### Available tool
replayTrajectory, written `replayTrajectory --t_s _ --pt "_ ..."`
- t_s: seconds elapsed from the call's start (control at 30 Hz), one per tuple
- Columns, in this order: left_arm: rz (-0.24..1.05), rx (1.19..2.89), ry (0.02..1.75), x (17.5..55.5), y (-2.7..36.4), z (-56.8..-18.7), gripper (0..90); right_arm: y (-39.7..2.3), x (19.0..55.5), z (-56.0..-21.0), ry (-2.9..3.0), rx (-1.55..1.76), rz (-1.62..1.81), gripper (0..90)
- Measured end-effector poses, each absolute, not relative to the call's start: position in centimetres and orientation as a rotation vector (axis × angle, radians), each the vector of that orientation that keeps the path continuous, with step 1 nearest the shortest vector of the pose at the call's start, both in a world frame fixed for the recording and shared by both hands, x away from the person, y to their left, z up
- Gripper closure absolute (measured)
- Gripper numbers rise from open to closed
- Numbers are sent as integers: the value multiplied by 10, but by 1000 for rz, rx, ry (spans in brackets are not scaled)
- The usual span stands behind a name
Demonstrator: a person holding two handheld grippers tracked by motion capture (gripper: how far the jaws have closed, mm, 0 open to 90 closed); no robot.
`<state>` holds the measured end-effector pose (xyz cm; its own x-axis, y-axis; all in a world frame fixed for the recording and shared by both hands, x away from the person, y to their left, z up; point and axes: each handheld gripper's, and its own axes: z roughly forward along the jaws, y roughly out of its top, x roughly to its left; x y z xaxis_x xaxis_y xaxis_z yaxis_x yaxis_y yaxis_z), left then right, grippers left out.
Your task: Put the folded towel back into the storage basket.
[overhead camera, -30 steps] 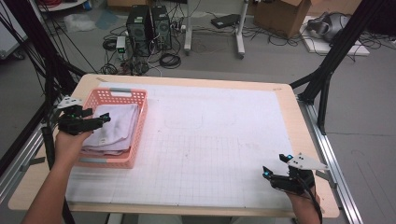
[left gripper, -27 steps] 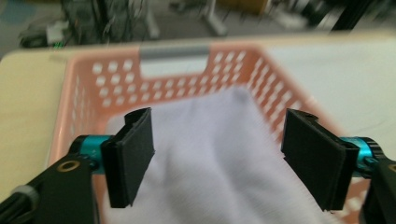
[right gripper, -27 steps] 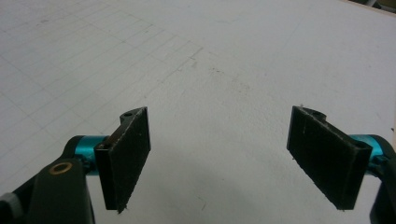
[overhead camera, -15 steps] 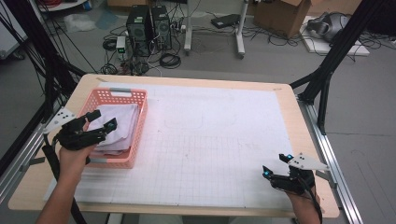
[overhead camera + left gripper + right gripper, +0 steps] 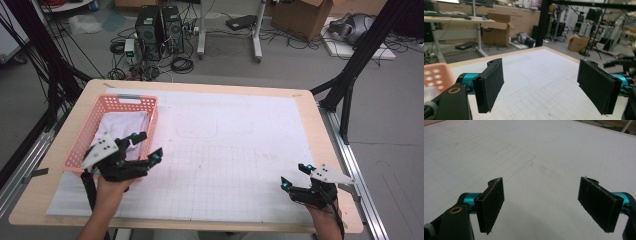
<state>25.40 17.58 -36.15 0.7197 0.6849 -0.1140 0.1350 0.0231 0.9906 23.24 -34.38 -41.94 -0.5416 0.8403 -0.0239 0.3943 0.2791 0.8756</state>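
Note:
A pink plastic basket stands on the left of the table with a white cloth lying in it. My left gripper hovers at the basket's near right corner, over its rim. Its jaws have just been opening and now stand wide apart with nothing between them. In the left gripper view the left gripper looks across the white gridded mat, with the basket's corner at the left edge. My right gripper rests near the table's front right, open and empty, above the mat.
The gridded mat covers most of the wooden tabletop. Black frame struts rise at the table's left and right sides. Computer towers, cables and cardboard boxes sit on the floor beyond the far edge.
My left hand has pulled back from over the cloth in the basket toward the near edge and to the right. The right hand has stayed put.

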Motion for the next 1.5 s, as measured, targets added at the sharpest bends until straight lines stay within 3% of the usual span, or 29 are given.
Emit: replayTrajectory --t_s 0.4,1.0,1.5 --pt "424 1560 648 248 128 -388 214 -335 235 -419 2060 1063 1191 197" --pt "390 1628 640 246 113 -421 219 -336 232 -421 2057 1079 1184 197" --pt "387 1647 651 250 108 -426 221 -336 232 -422 2057 1083 1184 197"
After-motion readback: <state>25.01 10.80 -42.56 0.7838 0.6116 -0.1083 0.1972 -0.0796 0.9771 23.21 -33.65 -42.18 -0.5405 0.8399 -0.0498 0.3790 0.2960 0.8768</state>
